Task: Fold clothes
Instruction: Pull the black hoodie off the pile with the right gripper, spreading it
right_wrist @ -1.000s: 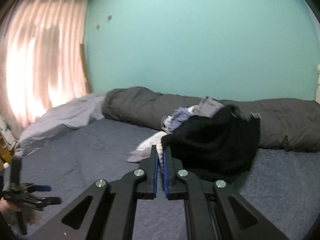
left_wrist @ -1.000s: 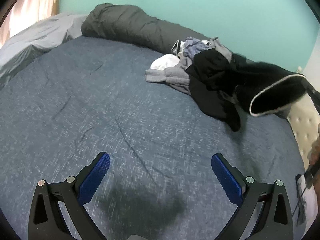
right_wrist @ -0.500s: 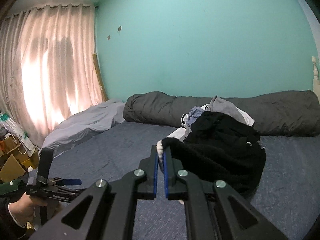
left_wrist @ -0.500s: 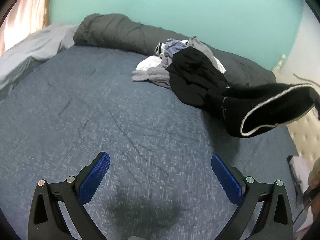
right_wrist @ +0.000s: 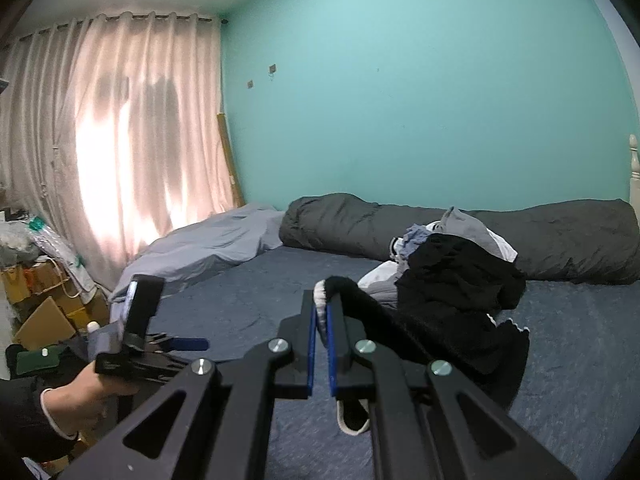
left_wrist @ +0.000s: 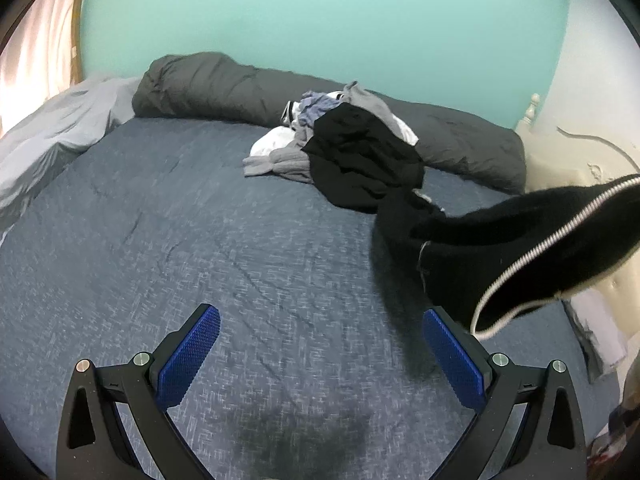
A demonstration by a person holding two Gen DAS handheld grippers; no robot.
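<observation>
The right hand-held gripper [right_wrist: 322, 316] is clamped on a black jacket [right_wrist: 448, 332] lifted off the bed [left_wrist: 200, 216] near the clothes pile [left_wrist: 344, 140], while the left hand-held gripper [left_wrist: 320, 352] hovers wide open, empty.

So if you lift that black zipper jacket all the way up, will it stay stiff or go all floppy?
Probably floppy: the black jacket sags from where the right gripper pinches it, trailing down to the bed. It looks fuzzy, so it likely won't slip out. It may tug the clothes pile, since it seems to touch it.
</observation>
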